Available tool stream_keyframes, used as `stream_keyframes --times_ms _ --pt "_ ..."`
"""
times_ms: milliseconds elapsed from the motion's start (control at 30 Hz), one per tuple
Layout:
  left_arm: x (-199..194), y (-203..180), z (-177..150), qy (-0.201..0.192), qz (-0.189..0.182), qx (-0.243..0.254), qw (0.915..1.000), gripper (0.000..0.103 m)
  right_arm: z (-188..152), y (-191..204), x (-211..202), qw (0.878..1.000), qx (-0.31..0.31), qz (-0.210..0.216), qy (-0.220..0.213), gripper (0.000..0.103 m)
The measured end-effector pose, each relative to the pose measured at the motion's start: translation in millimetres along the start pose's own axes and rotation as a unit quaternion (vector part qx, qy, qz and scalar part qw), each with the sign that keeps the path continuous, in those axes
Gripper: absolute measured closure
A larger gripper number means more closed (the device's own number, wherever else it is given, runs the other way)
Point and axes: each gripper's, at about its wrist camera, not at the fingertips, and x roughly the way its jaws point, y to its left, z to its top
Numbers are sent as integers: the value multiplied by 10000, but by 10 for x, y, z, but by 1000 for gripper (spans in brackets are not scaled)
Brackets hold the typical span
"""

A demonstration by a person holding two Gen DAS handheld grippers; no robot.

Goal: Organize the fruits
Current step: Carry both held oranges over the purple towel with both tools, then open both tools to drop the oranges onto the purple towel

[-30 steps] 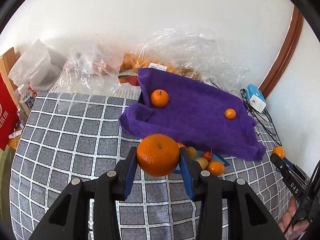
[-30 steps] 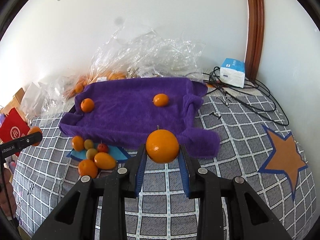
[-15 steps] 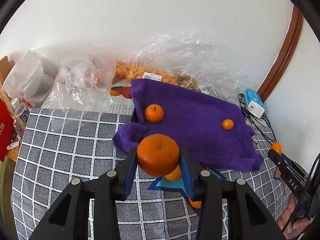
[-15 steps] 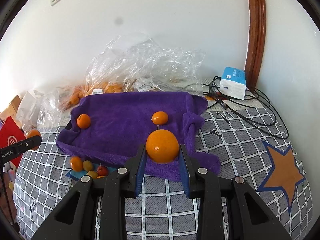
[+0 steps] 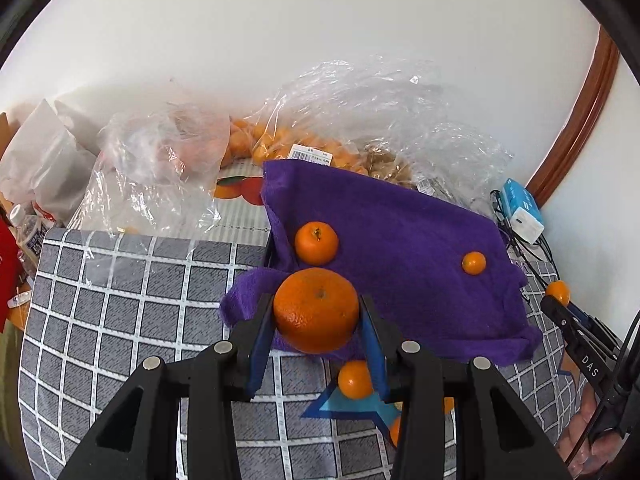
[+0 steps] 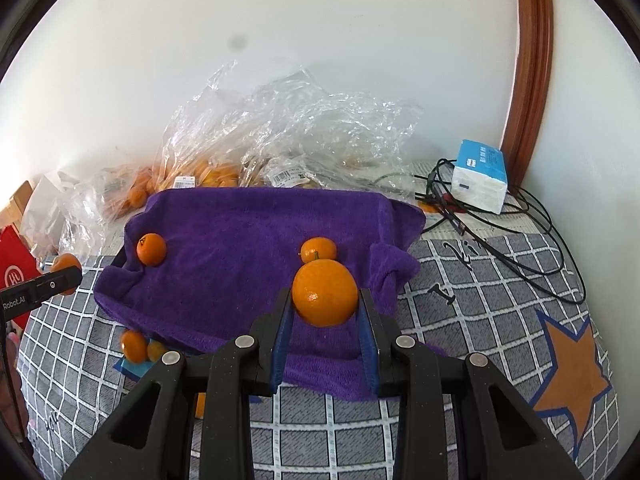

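Note:
My left gripper [image 5: 316, 316] is shut on a large orange [image 5: 316, 310], held over the near left corner of a purple towel [image 5: 400, 240]. Two small oranges rest on that towel, one near its left edge [image 5: 316, 242] and one farther right [image 5: 474, 263]. My right gripper [image 6: 325, 300] is shut on another orange [image 6: 325, 294] above the towel's [image 6: 240, 256] near right part, just in front of a small orange [image 6: 318, 250]. Another small orange [image 6: 151, 249] lies at the towel's left. Loose small fruits [image 6: 134, 346] sit on a blue star patch in front of the towel.
Clear plastic bags [image 6: 280, 148] holding more oranges are heaped against the white wall behind the towel. A blue and white box [image 6: 480, 176] and black cables [image 6: 520, 232] lie at the right. The grey checked cover [image 5: 120, 300] has a red bag and bottles at its left edge.
Both grippers moved forward toward the towel with their oranges still held. The loose fruits on the blue patch slid toward the bottom of both views, partly behind the fingers.

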Motion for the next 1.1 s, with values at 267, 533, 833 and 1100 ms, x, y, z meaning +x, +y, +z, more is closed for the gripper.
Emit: stream_keyframes --times_ms 267,533,833,1100 --pt "186 72 158 -31 -128 -84 9999 64 179 -17 212 10000 -19 -15 -10 72" --pt "494 15 181 177 -144 -77 9997 64 182 -6 566 9997 -121 -9 192 72" --pt "783 -17 105 441 88 21 9990 64 65 18 926 9977 -302 -35 605 72" --pt "927 -7 40 580 167 129 9981 64 25 24 1068 9961 -406 -200 755 72"
